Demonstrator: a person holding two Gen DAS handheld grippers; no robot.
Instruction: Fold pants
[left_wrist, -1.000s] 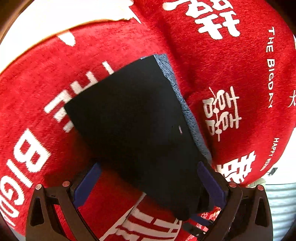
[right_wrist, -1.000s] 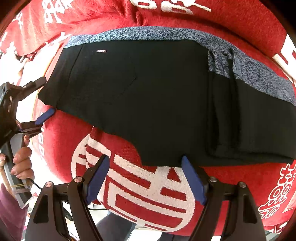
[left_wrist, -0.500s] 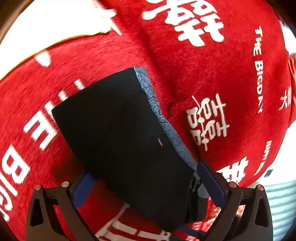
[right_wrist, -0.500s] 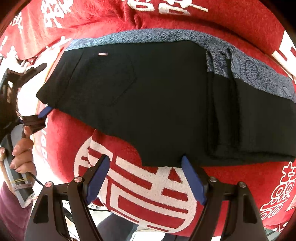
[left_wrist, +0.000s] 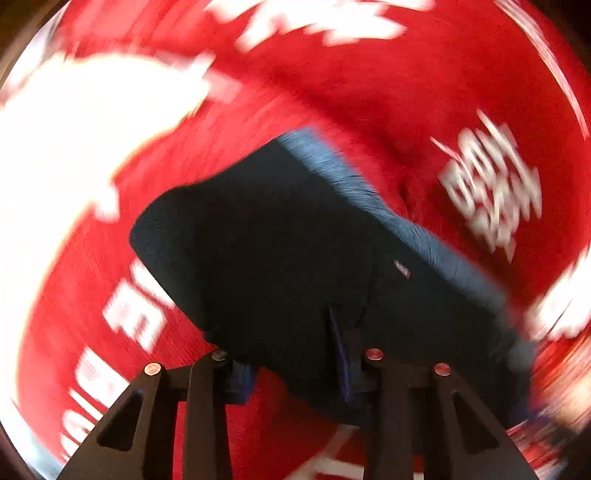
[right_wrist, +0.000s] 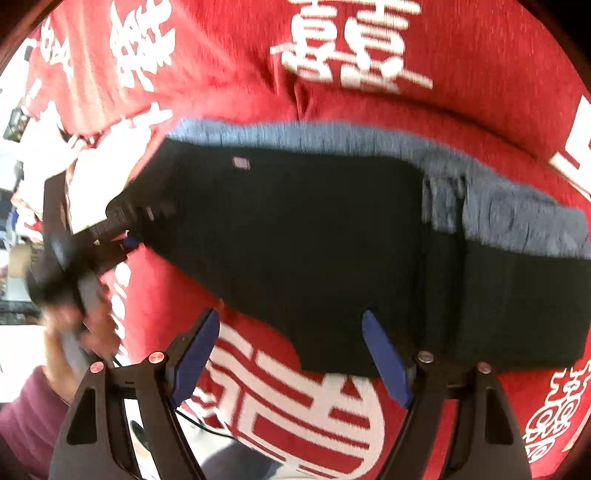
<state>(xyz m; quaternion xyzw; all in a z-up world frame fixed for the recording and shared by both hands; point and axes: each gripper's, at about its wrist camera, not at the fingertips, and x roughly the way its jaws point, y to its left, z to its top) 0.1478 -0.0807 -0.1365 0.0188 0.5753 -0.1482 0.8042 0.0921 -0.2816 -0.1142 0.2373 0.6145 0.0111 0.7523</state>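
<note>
pants (right_wrist: 314, 236) flat on red cloth (right_wrist: 461, 92) | left gripper (left_wrist: 295, 362) jaws clamp the pants' end | right gripper (right_wrist: 291, 354) jaws spread, holding nothing, at near hem | risk: thin 1-corner pinch slips, fold skews

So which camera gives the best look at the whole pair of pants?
The right wrist view: the black pants stretch across the frame, grey band along the far edge, little blur. The left wrist view shows only one end, motion-blurred, with the left gripper shut on it.
</note>
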